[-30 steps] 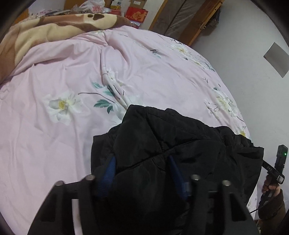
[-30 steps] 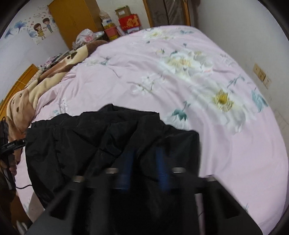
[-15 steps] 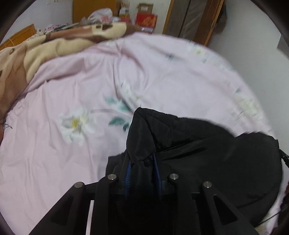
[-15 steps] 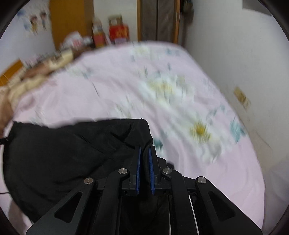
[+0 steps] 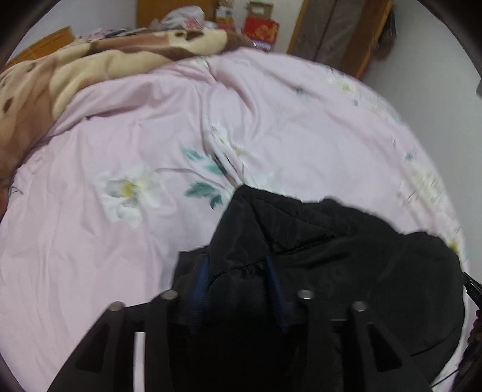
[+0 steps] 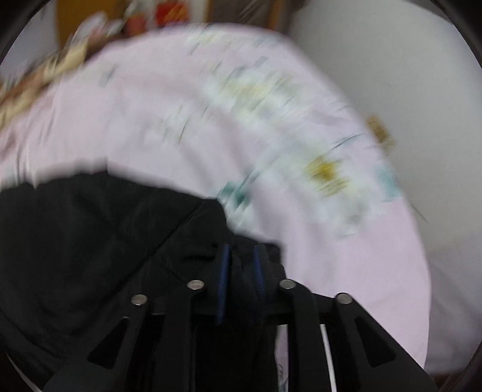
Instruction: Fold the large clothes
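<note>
A black padded jacket (image 5: pixel 331 247) lies bunched at the near edge of a pink floral bedspread (image 5: pixel 150 135). My left gripper (image 5: pixel 238 271) has its blue pads spread apart with a fold of the jacket between them; the jaws look open. In the blurred right wrist view the jacket (image 6: pixel 90 235) fills the lower left. My right gripper (image 6: pixel 241 259) has its blue pads a little apart with jacket cloth between them, on the jacket's right corner.
A brown and cream blanket (image 5: pixel 105 66) is heaped at the far left of the bed. Boxes and bags (image 5: pixel 259 27) and a wooden door frame (image 5: pixel 361 33) stand beyond it. A white wall (image 6: pixel 406 75) runs along the bed's right side.
The left pads closed on the jacket half a second ago and have now spread apart again. The right pads have parted slightly. Both cameras are swinging; the right view is heavily blurred.
</note>
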`<state>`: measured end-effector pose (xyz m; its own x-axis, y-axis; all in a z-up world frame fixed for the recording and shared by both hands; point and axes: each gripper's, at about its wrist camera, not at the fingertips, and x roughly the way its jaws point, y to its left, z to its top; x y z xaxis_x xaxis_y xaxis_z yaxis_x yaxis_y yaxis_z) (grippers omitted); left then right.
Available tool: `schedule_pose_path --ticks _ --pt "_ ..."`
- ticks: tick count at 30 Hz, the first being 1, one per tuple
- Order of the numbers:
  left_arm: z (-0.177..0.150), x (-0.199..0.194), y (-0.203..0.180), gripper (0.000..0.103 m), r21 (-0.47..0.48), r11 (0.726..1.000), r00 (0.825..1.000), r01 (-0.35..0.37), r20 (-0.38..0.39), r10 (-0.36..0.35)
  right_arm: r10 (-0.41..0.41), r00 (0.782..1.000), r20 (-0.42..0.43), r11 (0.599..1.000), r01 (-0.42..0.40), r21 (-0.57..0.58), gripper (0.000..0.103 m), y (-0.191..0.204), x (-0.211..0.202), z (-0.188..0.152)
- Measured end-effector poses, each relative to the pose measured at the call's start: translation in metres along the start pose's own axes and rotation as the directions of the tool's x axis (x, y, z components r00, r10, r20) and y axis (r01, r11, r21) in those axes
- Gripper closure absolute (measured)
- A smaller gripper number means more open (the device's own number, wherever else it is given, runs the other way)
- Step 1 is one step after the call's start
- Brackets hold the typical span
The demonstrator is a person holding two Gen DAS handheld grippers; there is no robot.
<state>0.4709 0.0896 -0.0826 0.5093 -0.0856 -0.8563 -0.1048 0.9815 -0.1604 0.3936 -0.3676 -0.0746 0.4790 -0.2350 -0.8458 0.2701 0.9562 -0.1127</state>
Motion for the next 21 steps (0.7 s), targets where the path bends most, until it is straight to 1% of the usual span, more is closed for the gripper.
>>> schedule_pose_path --ticks 1,2,4,5,6,7,8,9,10,11,12,13,14,15,16,17,19,20,21 --pt "0.0 -0.011 0.002 0.05 0.002 1.0 1.0 -0.01 0.014 0.01 0.009 0.999 0.044 1.0 -0.01 0.03 0.066 -0.005 -0.015 0.002" --pt "-0.001 -0.026 0.003 0.05 0.002 1.0 0.999 -0.014 0.045 0.014 0.025 0.995 0.092 0.998 -0.031 0.055 0.053 -0.009 -0.035 0.003" --pt "-0.007 -0.054 0.001 0.049 -0.001 1.0 0.995 0.019 0.101 -0.018 0.066 0.982 0.175 0.995 -0.079 0.068 0.052 -0.009 -0.064 0.0" --pt "-0.014 -0.067 -0.005 0.045 0.004 1.0 0.991 0.011 0.133 -0.011 0.109 0.966 0.236 0.99 -0.127 0.061 0.051 -0.004 -0.084 -0.006" --pt "-0.02 -0.077 -0.015 0.042 0.027 1.0 0.988 0.005 0.152 -0.009 0.134 0.957 0.259 0.988 -0.15 0.044 0.051 0.003 -0.096 -0.01" --pt "-0.025 -0.083 -0.024 0.041 0.05 0.999 0.986 0.007 0.167 -0.015 0.165 0.95 0.266 0.984 -0.176 0.017 0.05 0.013 -0.104 -0.013" --pt "-0.032 -0.089 -0.036 0.041 0.074 0.997 0.984 0.017 0.178 -0.03 0.206 0.942 0.265 0.978 -0.207 -0.022 0.05 0.026 -0.11 -0.016" --pt "-0.036 -0.09 -0.045 0.041 0.087 0.996 0.984 0.036 0.173 -0.051 0.236 0.938 0.254 0.972 -0.228 -0.061 0.05 0.041 -0.112 -0.021" --pt "-0.043 -0.09 -0.058 0.041 0.095 0.993 0.985 0.064 0.156 -0.079 0.252 0.937 0.243 0.967 -0.239 -0.082 0.05 0.049 -0.112 -0.023" --pt "-0.048 -0.087 -0.069 0.041 0.105 0.991 0.987 0.077 0.135 -0.091 0.282 0.935 0.213 0.958 -0.261 -0.122 0.05 0.067 -0.108 -0.029" --pt "-0.054 -0.079 -0.084 0.041 0.126 0.988 0.989 0.091 0.106 -0.104 0.293 0.936 0.196 0.952 -0.268 -0.146 0.05 0.079 -0.105 -0.033" --pt "-0.058 -0.072 -0.093 0.041 0.144 0.986 0.991 0.082 0.094 -0.097 0.295 0.937 0.186 0.95 -0.268 -0.159 0.05 0.09 -0.102 -0.037" --pt "-0.063 -0.061 -0.103 0.041 0.164 0.984 0.995 0.064 0.07 -0.076 0.298 0.942 0.157 0.947 -0.271 -0.172 0.05 0.103 -0.092 -0.042" --pt "-0.068 -0.05 -0.11 0.041 0.168 0.985 0.997 0.033 0.058 -0.044 0.301 0.944 0.139 0.946 -0.276 -0.171 0.05 0.108 -0.087 -0.047" --pt "-0.072 -0.038 -0.114 0.041 0.17 0.985 0.999 0.002 0.037 -0.008 0.309 0.945 0.105 0.943 -0.291 -0.161 0.05 0.116 -0.074 -0.051" --pt "-0.074 -0.024 -0.115 0.04 0.167 0.986 1.0 -0.014 0.002 0.014 0.297 0.952 0.08 0.946 -0.282 -0.159 0.05 0.121 -0.062 -0.054" --pt "-0.077 0.002 -0.11 0.039 0.145 0.989 0.999 -0.012 -0.038 0.018 0.278 0.96 0.04 0.951 -0.269 -0.152 0.05 0.126 -0.046 -0.062" --pt "-0.078 0.012 -0.109 0.039 0.149 0.989 0.998 -0.011 -0.054 0.019 0.268 0.963 0.018 0.951 -0.261 -0.168 0.05 0.13 -0.032 -0.065" --pt "-0.08 0.018 -0.109 0.039 0.16 0.987 0.998 -0.015 -0.053 0.024 0.267 0.964 0.014 0.949 -0.26 -0.177 0.05 0.132 -0.025 -0.068"
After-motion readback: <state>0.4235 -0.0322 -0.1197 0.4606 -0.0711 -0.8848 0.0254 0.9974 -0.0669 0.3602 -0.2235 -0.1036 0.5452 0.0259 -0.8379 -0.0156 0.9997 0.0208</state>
